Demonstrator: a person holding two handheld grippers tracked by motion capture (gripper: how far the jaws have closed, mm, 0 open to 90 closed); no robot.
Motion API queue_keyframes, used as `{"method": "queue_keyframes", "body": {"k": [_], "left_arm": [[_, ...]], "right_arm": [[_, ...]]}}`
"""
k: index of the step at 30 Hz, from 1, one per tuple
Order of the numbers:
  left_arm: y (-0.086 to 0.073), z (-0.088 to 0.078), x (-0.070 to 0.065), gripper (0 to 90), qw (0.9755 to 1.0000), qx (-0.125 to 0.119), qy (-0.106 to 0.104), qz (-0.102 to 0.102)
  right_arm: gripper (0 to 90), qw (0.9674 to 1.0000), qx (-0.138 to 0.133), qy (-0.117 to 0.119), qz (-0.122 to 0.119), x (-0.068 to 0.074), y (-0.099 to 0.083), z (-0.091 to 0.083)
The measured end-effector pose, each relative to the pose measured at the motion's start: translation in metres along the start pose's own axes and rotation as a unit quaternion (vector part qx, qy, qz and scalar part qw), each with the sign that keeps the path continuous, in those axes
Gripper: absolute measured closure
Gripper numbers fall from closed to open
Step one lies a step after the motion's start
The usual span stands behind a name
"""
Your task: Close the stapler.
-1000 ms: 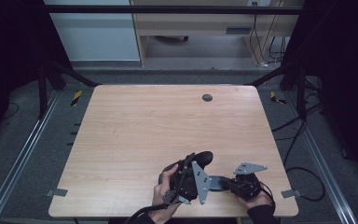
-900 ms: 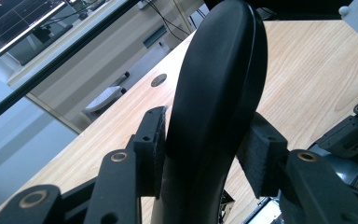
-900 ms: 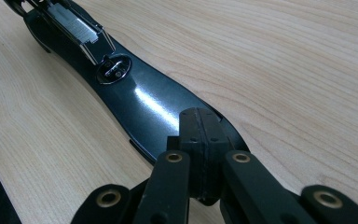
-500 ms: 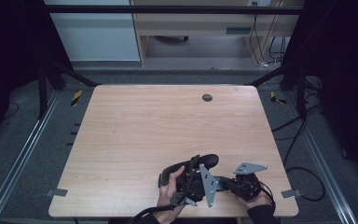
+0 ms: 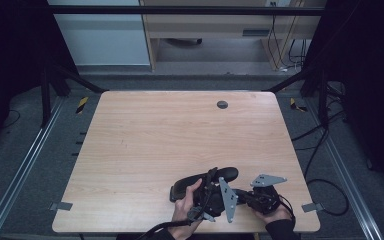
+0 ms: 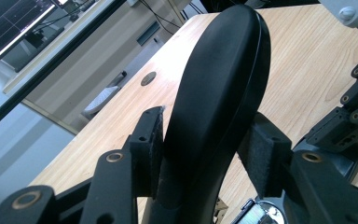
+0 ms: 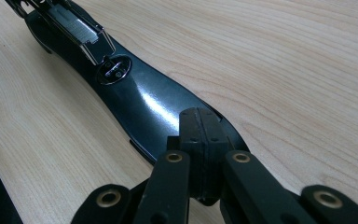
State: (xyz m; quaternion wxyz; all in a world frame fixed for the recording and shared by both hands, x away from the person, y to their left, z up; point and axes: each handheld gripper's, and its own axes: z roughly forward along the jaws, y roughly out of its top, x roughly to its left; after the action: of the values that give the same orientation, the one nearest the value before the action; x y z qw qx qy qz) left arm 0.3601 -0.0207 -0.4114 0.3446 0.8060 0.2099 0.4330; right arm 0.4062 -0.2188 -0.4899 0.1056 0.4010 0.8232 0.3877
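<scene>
Left hand-held gripper (image 6: 205, 144): jaws just opening, black tool (image 6: 219, 93) loose between pads.
Right hand-held gripper (image 7: 199, 133): fully closed, empty, tip at tool.
Risk: my slackened hold lets tool topple onto bench (image 5: 155, 140).

Long black tool (image 5: 205, 181) on the table's (image 5: 145, 145) near edge, between left gripper (image 5: 207, 192) and right gripper (image 5: 250, 196).
</scene>
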Motion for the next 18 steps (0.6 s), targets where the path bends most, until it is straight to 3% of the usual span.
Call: {"method": "queue_keyframes", "body": {"k": [18], "left_arm": [[-0.001, 0.008, -0.013, 50.4, 0.9997, 0.006, -0.004, 0.025]], "right_arm": [[90.0, 1.0000, 0.001, 0.003, 0.002, 0.000, 0.000, 0.000]]}}
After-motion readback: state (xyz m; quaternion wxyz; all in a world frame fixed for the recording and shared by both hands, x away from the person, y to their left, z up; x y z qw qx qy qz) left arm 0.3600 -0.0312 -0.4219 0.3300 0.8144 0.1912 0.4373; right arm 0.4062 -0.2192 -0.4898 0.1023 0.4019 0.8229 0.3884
